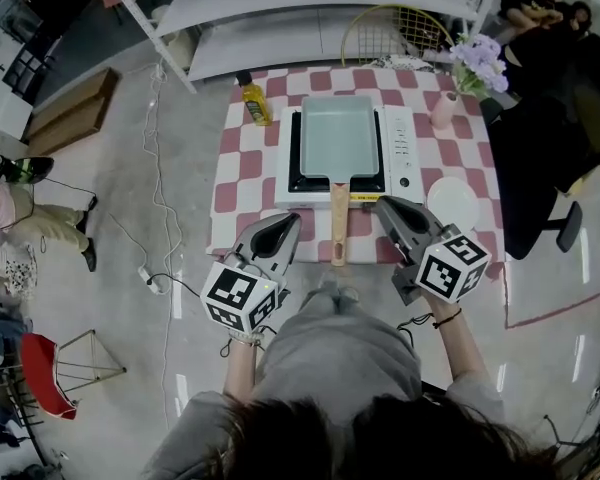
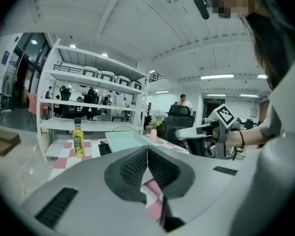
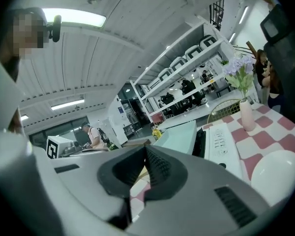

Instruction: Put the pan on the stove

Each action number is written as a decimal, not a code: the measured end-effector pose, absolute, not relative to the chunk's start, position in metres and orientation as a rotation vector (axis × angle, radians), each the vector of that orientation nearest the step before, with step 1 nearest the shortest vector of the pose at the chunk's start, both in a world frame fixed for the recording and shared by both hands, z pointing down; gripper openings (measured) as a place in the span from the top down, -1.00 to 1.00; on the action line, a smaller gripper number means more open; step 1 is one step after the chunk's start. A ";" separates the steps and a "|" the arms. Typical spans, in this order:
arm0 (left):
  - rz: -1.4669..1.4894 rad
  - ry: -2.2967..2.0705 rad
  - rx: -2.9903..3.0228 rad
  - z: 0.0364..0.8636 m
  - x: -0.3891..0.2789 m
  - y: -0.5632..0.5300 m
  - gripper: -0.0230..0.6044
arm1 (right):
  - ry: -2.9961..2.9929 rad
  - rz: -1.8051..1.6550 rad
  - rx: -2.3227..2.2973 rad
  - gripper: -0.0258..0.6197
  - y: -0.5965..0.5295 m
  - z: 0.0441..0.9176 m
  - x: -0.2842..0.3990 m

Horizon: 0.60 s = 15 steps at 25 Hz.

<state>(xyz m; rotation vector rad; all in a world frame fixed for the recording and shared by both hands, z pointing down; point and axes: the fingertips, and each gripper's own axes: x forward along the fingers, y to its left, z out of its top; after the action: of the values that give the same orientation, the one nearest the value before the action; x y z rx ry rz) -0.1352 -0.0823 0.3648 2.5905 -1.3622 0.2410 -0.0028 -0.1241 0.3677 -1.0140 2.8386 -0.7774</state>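
polished grey floor (image 1: 170,168) surrounds a red-and-white checked table (image 1: 242,183). nearest the viewer, left gripper (image 1: 288,220) and right gripper (image 1: 385,208) are held above the table's near edge, each with its jaws pressed together and nothing between them; both gripper views show the ribbed pads meeting along a closed seam. wooden handle (image 1: 338,223) of the pan (image 1: 338,136) lies between the two grippers, projecting toward the viewer and apart from both sets of jaws. beyond the jaw tips, the rectangular pale-green pan sits on the white stove (image 1: 400,153), over its dark cooking surface. white plate (image 1: 452,203) lies right of the stove, just beyond the right gripper. farther back, a yellow bottle (image 1: 254,101) stands near the stove's left rear corner, and a pink vase (image 1: 444,110) with lilac flowers stands at the right rear. white shelving (image 1: 310,8) closes the background.
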 end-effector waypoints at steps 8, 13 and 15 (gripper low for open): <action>0.233 -1.442 2.618 0.358 -0.137 -0.075 0.84 | 2.828 -0.642 -1.047 0.85 -0.120 0.354 0.016; 0.210 -1.484 2.626 0.354 -0.140 -0.073 0.84 | 2.816 -0.542 -1.091 0.85 -0.120 0.348 0.028; 0.204 -1.495 2.631 0.353 -0.141 -0.073 0.84 | 2.811 -0.519 -1.103 0.85 -0.121 0.347 0.032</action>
<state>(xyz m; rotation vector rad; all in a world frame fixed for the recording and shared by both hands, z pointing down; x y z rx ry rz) -0.1408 -0.0733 0.3527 2.6306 -1.4953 0.2041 0.0319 -0.1207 0.3472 -1.1033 2.8114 -0.5195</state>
